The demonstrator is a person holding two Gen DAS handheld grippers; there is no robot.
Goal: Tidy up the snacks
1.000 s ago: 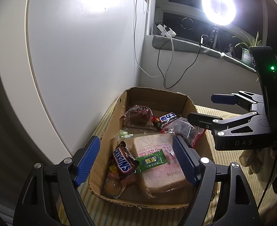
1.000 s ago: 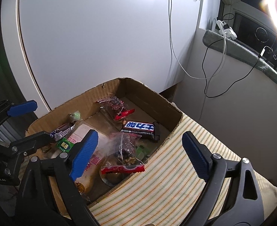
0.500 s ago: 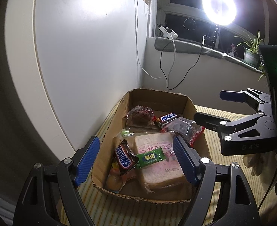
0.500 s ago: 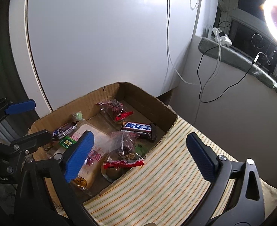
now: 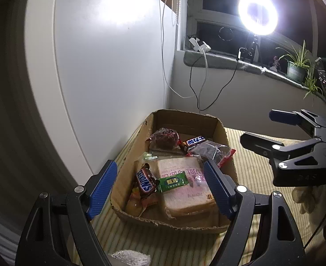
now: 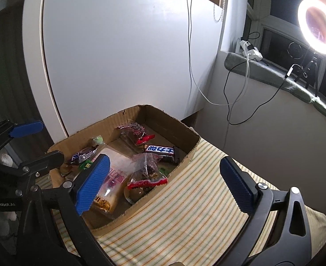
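Note:
A shallow cardboard box (image 5: 185, 113) (image 6: 163, 123) of snacks sits on a striped mat. In it lie a pink bread pack (image 5: 185, 190) (image 6: 113, 174), a Snickers bar (image 5: 144, 180) (image 6: 83, 155), a green sweet (image 5: 173, 181), a blue-and-white bar (image 5: 193, 141) (image 6: 160, 149) and two clear bags of dark snacks (image 5: 211, 151) (image 6: 147, 174). My left gripper (image 5: 159, 188) (image 6: 36, 144) hovers open over the box's near end. My right gripper (image 6: 164, 185) (image 5: 271, 130) stands wide open over the box's right rim. Neither holds anything.
The box lies against a white panel (image 5: 109, 71). A striped mat (image 6: 196, 210) spreads to the right of the box. A ring light (image 5: 257, 13), a potted plant (image 5: 297, 66) and a power strip (image 5: 199, 44) stand on the windowsill, with cables (image 5: 198, 88) hanging down the wall.
Both grippers have drawn back and up from the box, which now looks smaller and farther off. The right jaws have widened a little. The snacks have not moved.

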